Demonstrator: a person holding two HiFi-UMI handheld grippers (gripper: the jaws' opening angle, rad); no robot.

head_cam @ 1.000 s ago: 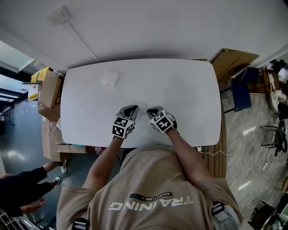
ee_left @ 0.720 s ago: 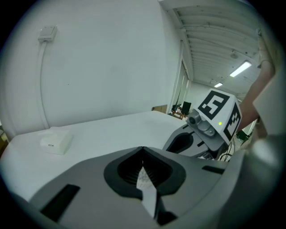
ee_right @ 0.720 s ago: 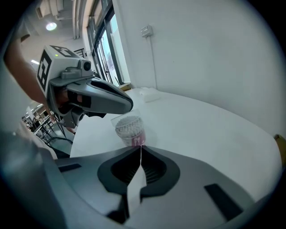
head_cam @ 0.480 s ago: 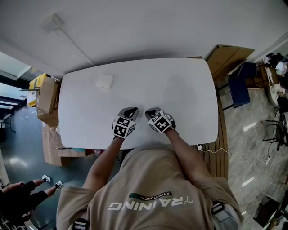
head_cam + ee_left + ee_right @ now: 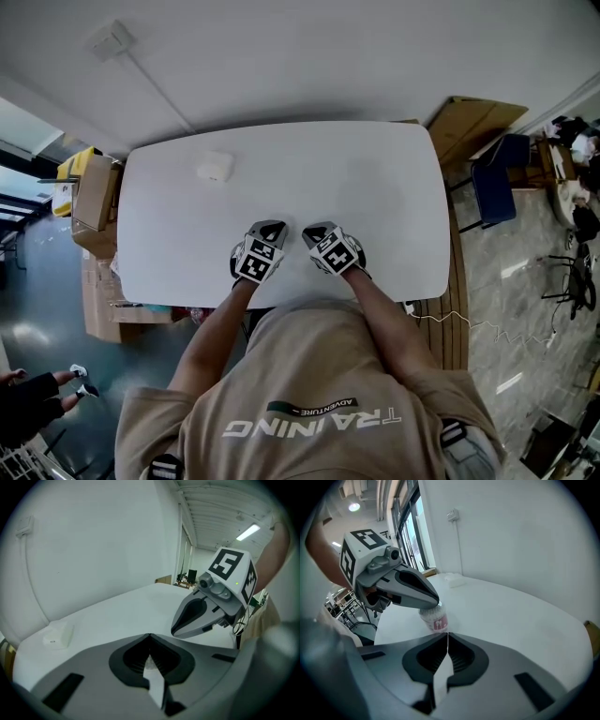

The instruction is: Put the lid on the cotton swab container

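The cotton swab container (image 5: 434,618) is a small clear tub full of white swabs with a pink label, standing on the white table (image 5: 375,187). In the right gripper view the left gripper (image 5: 436,603) has its shut tip right over the tub's top, hiding it, so I cannot tell whether a lid is there. My right gripper (image 5: 447,634) is shut with nothing between its jaws, its tip just short of the tub. In the head view the left gripper (image 5: 274,225) and right gripper (image 5: 311,231) sit close together near the table's front edge. The left gripper view shows the right gripper (image 5: 174,631) from the side.
A small white box (image 5: 215,166) lies at the table's back left, also in the left gripper view as the white box (image 5: 58,634). Cardboard boxes (image 5: 94,192) stand left of the table and a blue chair (image 5: 495,192) to its right. A white wall runs behind the table.
Both grippers have stayed almost in place near the front edge. The view has shifted slightly, and the person at lower left has moved mostly out of the picture.
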